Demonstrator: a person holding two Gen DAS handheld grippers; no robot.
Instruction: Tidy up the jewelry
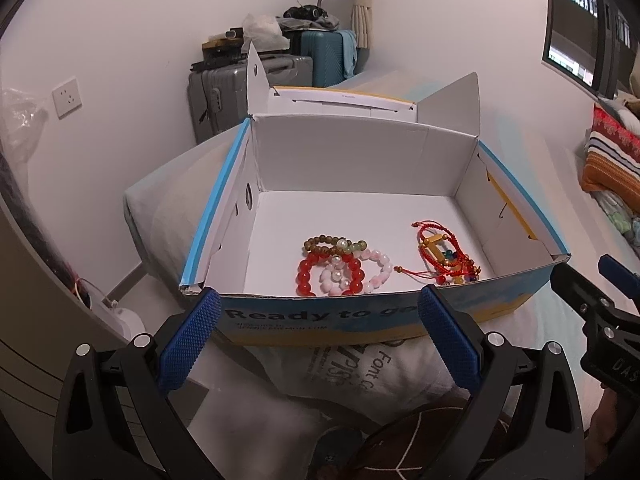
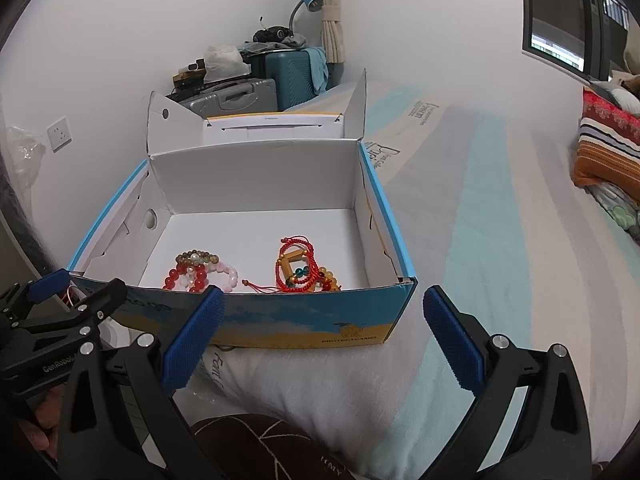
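Bed [image 2: 460,240], open box [image 1: 360,316], bracelets [image 1: 340,268] inside

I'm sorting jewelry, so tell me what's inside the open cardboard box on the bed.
Inside the box: beaded bracelets in red, pink and brown-green, beside a tangle of red cord bracelets. The near wall hides the floor strip just behind it.

Far against the white wall stand a grey suitcase [image 1: 224,92] and a teal suitcase [image 2: 290,76], with a blue desk lamp [image 2: 310,0] above them. A wall socket [image 1: 66,97] is at the left, and a striped blanket [image 2: 608,148] lies at the right, near a dark window [image 1: 588,28].
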